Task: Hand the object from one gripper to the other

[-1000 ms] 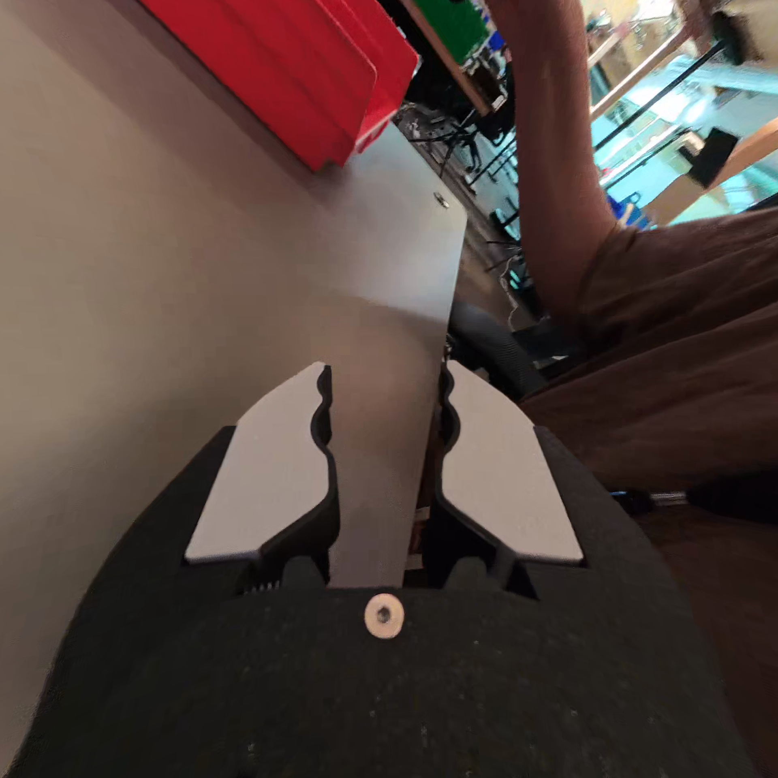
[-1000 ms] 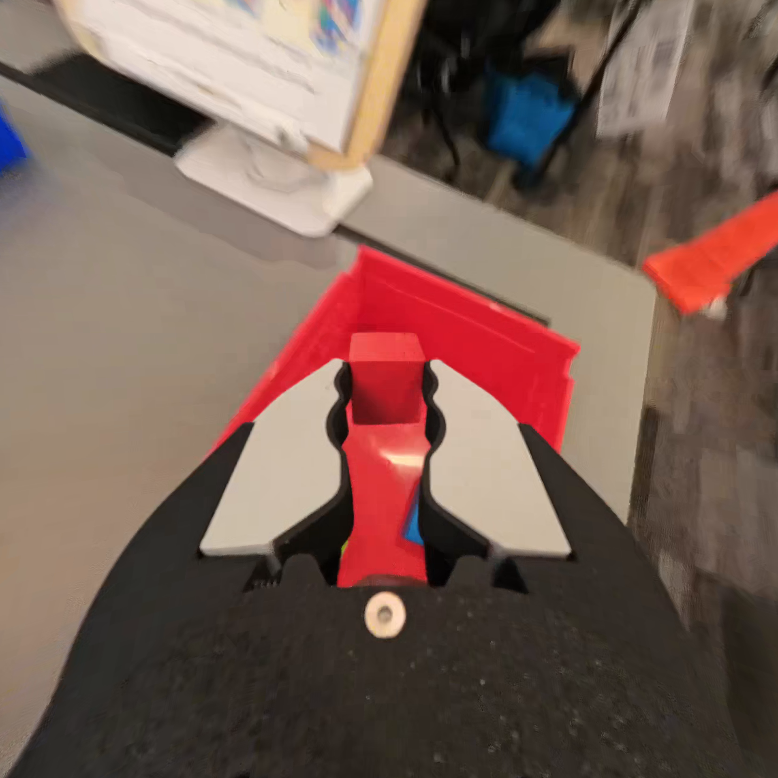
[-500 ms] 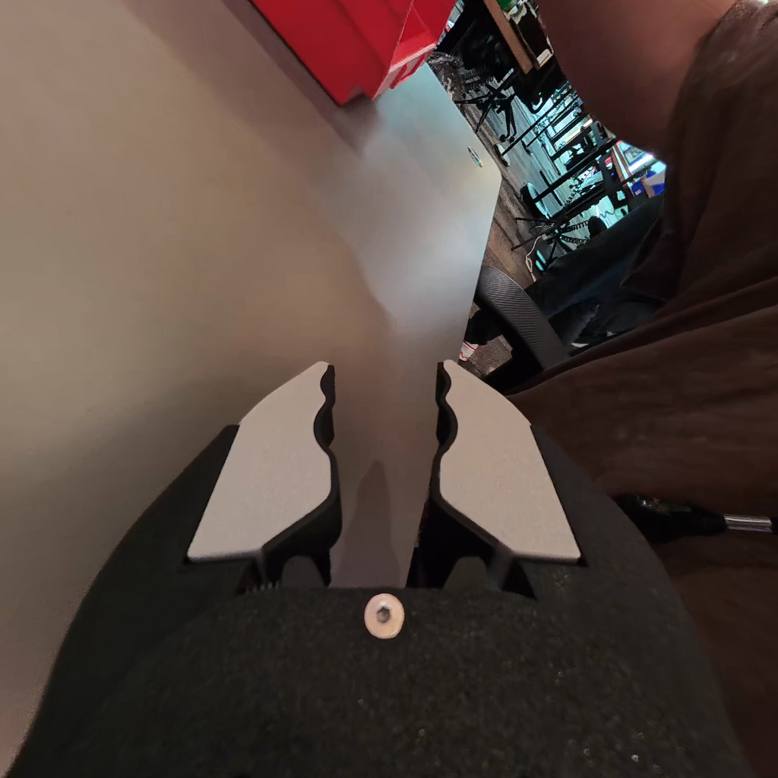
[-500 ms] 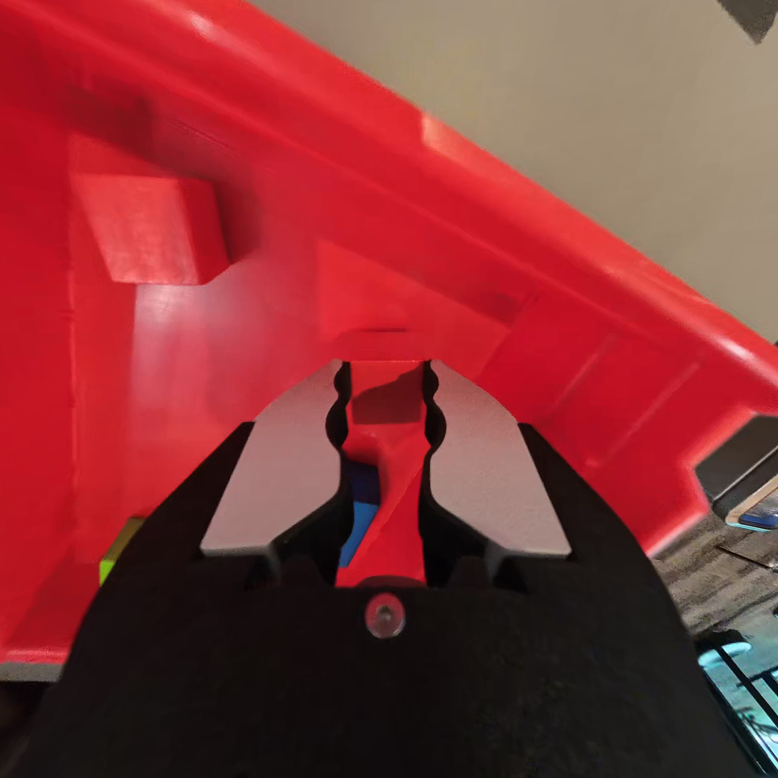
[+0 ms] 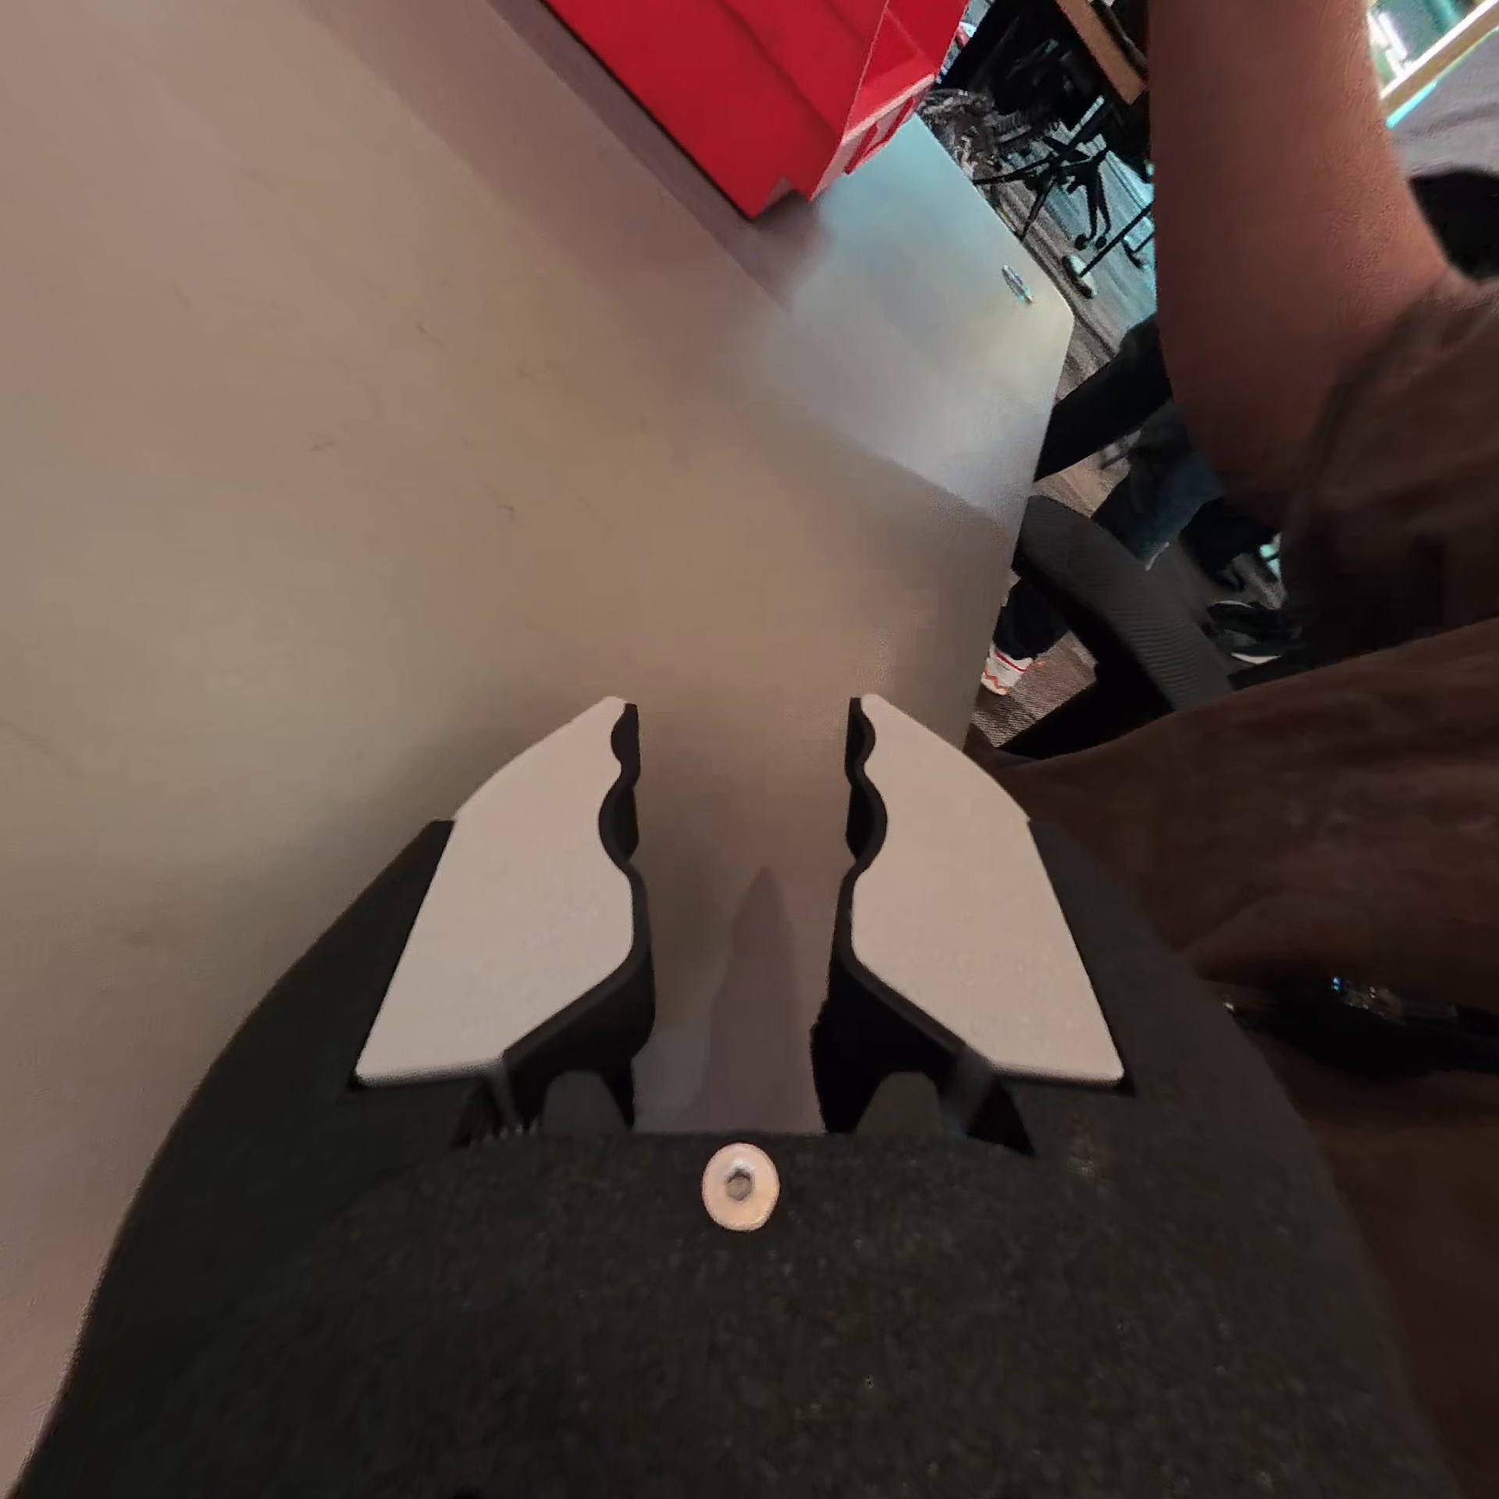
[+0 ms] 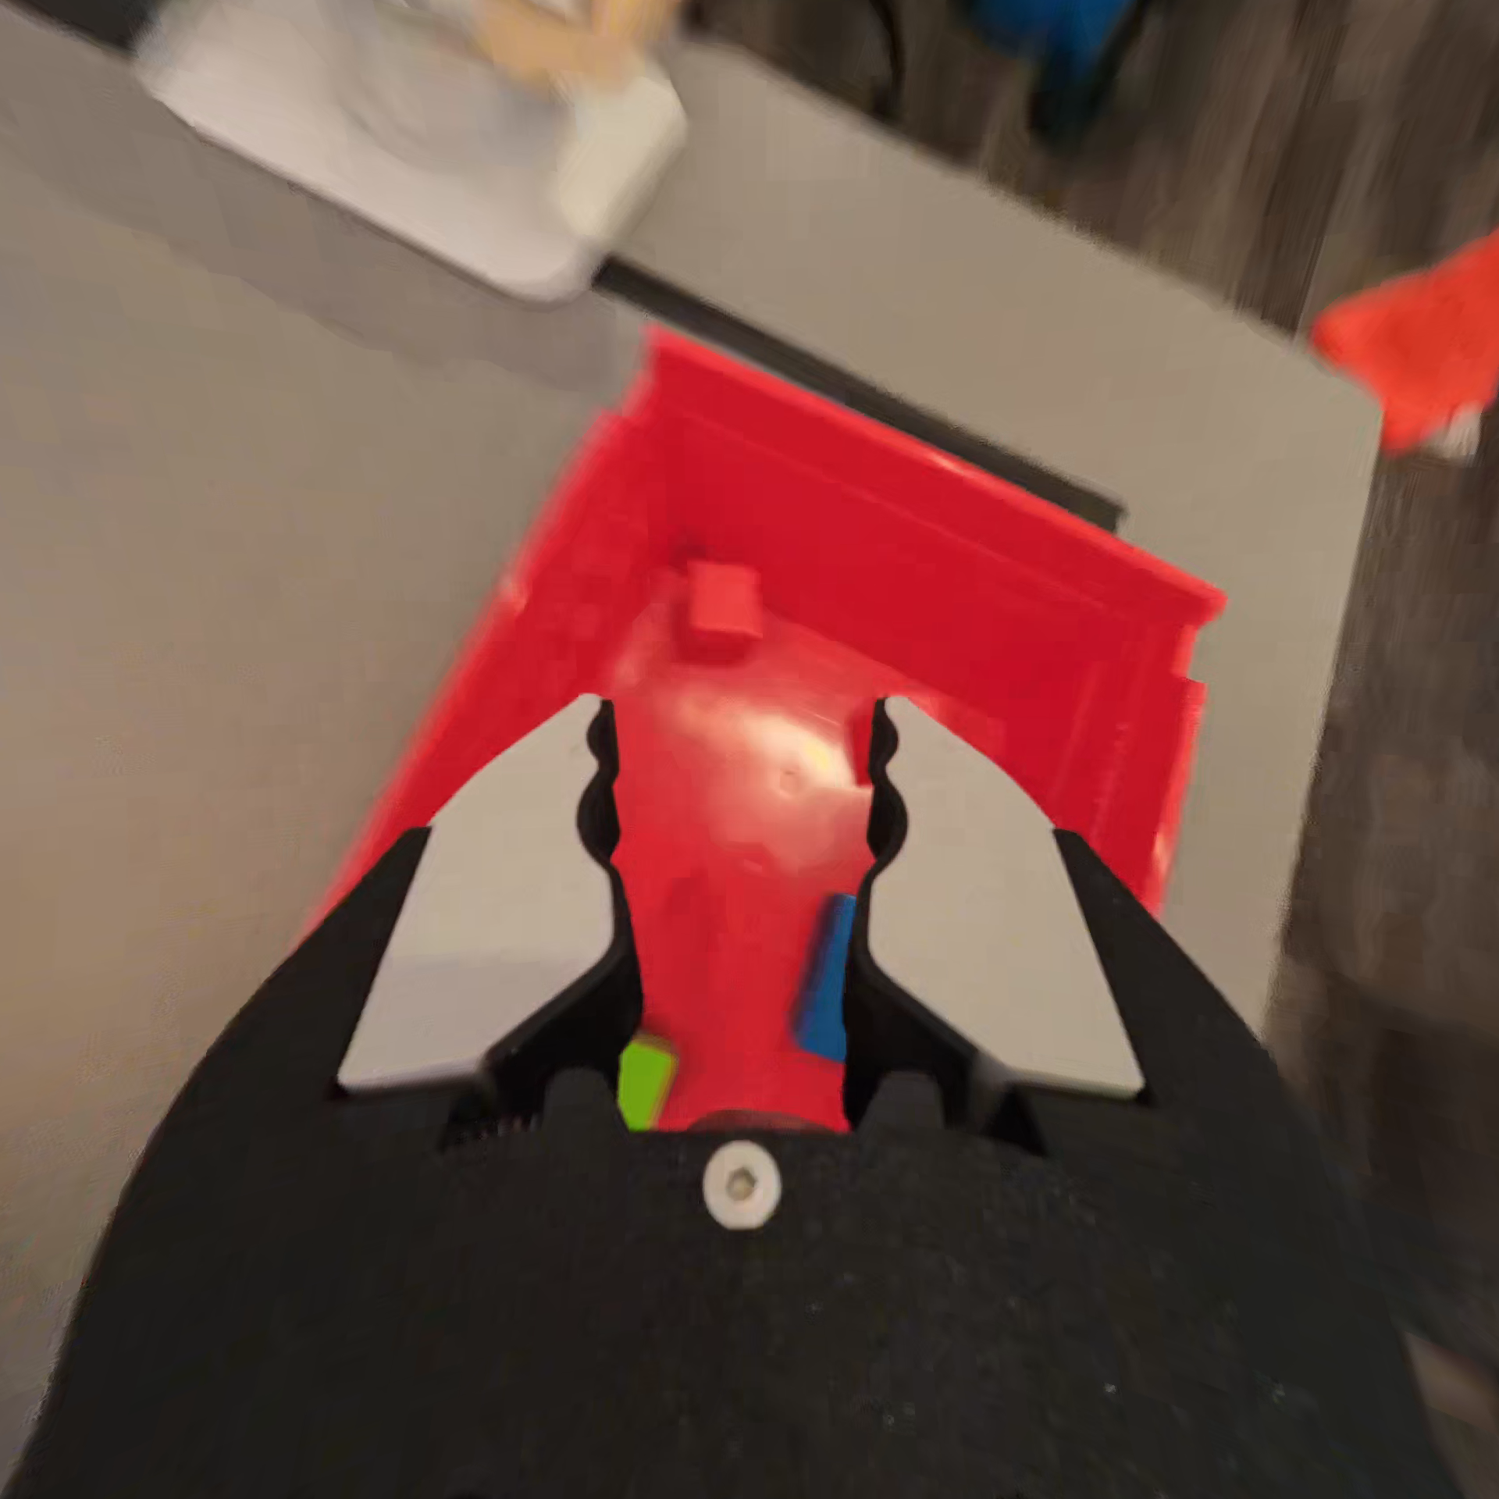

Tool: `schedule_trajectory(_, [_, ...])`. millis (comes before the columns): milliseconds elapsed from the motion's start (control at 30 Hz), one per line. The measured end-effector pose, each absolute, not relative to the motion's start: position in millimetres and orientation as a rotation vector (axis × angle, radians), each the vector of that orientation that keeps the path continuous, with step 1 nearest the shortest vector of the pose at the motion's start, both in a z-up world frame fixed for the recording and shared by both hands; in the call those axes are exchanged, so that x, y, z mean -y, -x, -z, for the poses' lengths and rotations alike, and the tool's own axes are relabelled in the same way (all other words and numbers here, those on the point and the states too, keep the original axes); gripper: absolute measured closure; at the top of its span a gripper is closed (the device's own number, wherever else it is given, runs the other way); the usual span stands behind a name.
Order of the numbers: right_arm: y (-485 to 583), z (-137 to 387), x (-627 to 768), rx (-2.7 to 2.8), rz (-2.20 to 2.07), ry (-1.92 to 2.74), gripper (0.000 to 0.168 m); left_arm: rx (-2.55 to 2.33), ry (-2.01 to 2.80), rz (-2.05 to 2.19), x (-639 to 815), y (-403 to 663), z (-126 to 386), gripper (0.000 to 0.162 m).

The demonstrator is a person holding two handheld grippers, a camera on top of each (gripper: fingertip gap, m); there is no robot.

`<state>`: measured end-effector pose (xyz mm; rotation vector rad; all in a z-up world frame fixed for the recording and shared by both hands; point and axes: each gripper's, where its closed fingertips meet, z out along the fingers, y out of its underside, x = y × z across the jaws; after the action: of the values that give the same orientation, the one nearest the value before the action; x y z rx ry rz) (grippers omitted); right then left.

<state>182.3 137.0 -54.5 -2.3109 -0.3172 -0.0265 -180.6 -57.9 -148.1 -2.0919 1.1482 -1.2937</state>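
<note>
Right wrist view shows the right tool (image 6: 742,710) hanging over a red bin (image 6: 933,527), its fingers spread apart with nothing between them. A small red block (image 6: 722,620) lies on the bin floor just above the fingertips in the frame, near the bin's far wall. A blue block (image 6: 823,985) sits lower right between the fingers, and a green block (image 6: 645,1083) shows low in the gap. The picture is smeared, so fine detail is uncertain.

In the left wrist view the left tool (image 5: 742,718) is likewise spread and empty, pointing along the bare grey worktop (image 5: 324,405), with the red bin at the upper middle of the frame, well apart from it. A person's arm (image 5: 1265,324) fills the right side.

Neither tool holds anything, so I judge the pick-up step is in hand, or a placing just finished. A next pick would call for lowering the right tool straight over one block, squaring the fingers to its flat sides and closing, then bringing both tools together.
</note>
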Motion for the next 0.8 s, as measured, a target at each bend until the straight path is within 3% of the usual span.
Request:
schedule_trajectory(133, [-102.8,28.0,-64.9,0.343,-0.129,1.897,0.115,-1.204,2.013,1.298,59.6,180.3,140.3,0.112])
schedule_trajectory(367, [-56.3,65.3,2.6,0.149,-0.108,1.697,0.117,-1.125,1.927,1.199,35.6,211.7,83.2,0.111])
schedule_trajectory(500, [-39.2,82.7,1.9,0.216,-0.088,1.719,0.113,-1.067,2.071,0.778,-22.4,294.2,59.3,0.111])
schedule_trajectory(667, [-22.5,92.0,-0.1,0.269,-0.162,1.733,0.113,-0.969,2.500,0.142,-95.4,416.6,85.6,0.103])
schedule_trajectory(800, [-15.8,96.9,5.5,0.286,-0.200,1.741,0.114,-0.740,2.744,0.057,-131.5,449.9,116.2,0.101])
